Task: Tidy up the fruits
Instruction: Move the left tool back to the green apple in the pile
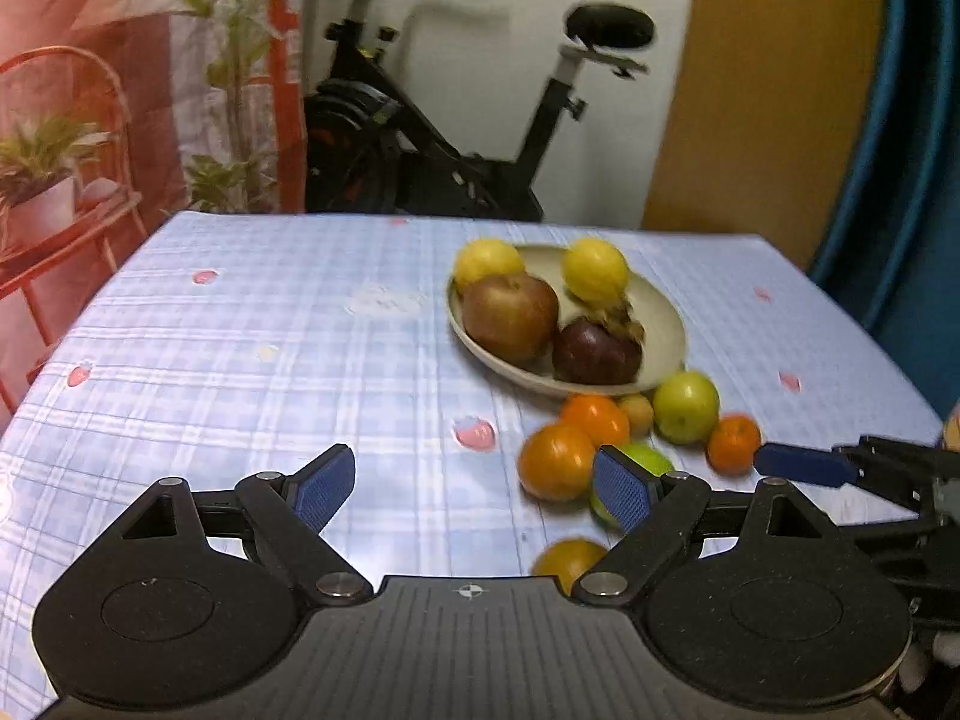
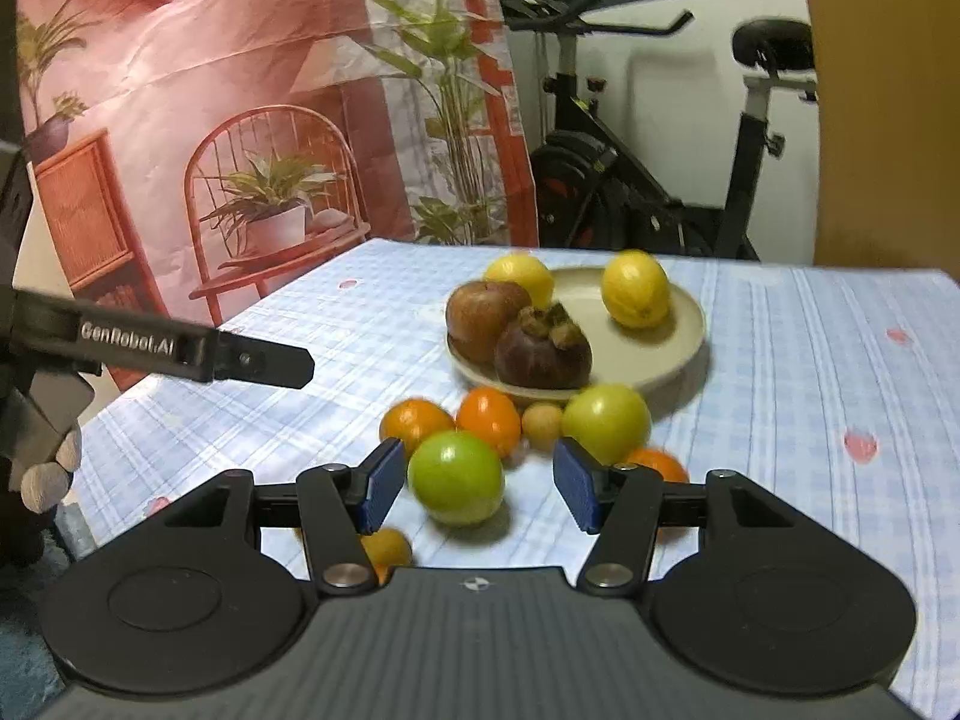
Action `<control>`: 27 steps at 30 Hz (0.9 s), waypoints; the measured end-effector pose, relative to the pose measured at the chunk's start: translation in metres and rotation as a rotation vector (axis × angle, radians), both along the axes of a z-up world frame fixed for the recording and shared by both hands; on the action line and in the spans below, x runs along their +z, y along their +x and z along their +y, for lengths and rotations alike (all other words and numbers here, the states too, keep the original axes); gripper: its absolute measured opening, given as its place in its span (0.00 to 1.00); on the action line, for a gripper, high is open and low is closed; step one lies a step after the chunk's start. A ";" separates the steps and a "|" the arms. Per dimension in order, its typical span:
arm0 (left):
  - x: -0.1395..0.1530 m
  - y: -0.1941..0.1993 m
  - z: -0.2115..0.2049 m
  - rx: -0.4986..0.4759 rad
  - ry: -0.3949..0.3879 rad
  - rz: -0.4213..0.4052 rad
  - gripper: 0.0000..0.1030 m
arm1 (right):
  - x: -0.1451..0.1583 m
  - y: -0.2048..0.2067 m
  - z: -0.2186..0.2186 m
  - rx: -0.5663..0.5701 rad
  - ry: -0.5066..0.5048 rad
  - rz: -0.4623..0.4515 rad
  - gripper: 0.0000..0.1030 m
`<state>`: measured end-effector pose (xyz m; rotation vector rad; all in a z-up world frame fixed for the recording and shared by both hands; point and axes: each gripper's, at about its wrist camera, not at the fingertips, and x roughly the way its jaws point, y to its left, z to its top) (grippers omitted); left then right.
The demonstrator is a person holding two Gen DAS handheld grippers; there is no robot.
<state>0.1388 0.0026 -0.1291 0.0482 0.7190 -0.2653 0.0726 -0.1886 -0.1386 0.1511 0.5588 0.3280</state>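
A beige plate (image 1: 663,324) (image 2: 684,324) holds two yellow lemons (image 2: 635,288), a brown apple (image 2: 483,319) and a dark mangosteen (image 2: 543,348). In front of it lie several loose oranges (image 2: 487,420), two green fruits and small tan ones. My right gripper (image 2: 477,486) is open with a green fruit (image 2: 456,477) between its fingers, not touching the pads. My left gripper (image 1: 474,489) is open and empty, left of the loose fruit; its right finger (image 1: 621,489) stands in front of the green fruit (image 1: 645,459).
The table has a blue checked cloth (image 1: 270,360). An exercise bike (image 1: 456,138) stands behind the table, with a printed backdrop (image 2: 210,120) at the left. The left gripper's finger (image 2: 258,357) shows in the right wrist view.
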 end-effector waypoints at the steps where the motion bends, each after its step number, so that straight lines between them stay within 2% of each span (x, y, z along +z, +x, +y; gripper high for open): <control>1: -0.003 -0.003 -0.002 -0.006 0.005 0.007 0.86 | -0.002 -0.002 -0.002 0.001 0.005 0.013 0.56; 4: -0.006 -0.008 -0.006 -0.022 0.018 0.002 0.86 | -0.002 -0.005 -0.002 0.019 0.010 0.034 0.56; 8: -0.004 -0.015 -0.004 -0.034 0.004 -0.029 0.85 | 0.001 -0.007 0.003 0.038 -0.015 0.016 0.55; 11: -0.004 -0.015 -0.001 -0.017 -0.030 -0.039 0.85 | 0.000 -0.008 0.004 0.033 -0.022 -0.002 0.50; 14: -0.005 -0.014 0.004 0.015 -0.083 -0.056 0.84 | -0.001 -0.006 0.005 0.027 -0.036 -0.027 0.50; 20: -0.012 -0.010 0.006 0.043 -0.116 -0.079 0.79 | -0.013 0.013 0.007 0.070 -0.048 -0.038 0.50; 24: -0.014 -0.006 0.008 0.047 -0.163 -0.071 0.76 | -0.023 0.026 0.013 0.129 -0.073 -0.038 0.50; 27: -0.016 -0.005 0.002 0.021 -0.142 -0.075 0.74 | -0.031 0.034 0.016 0.152 -0.088 -0.031 0.50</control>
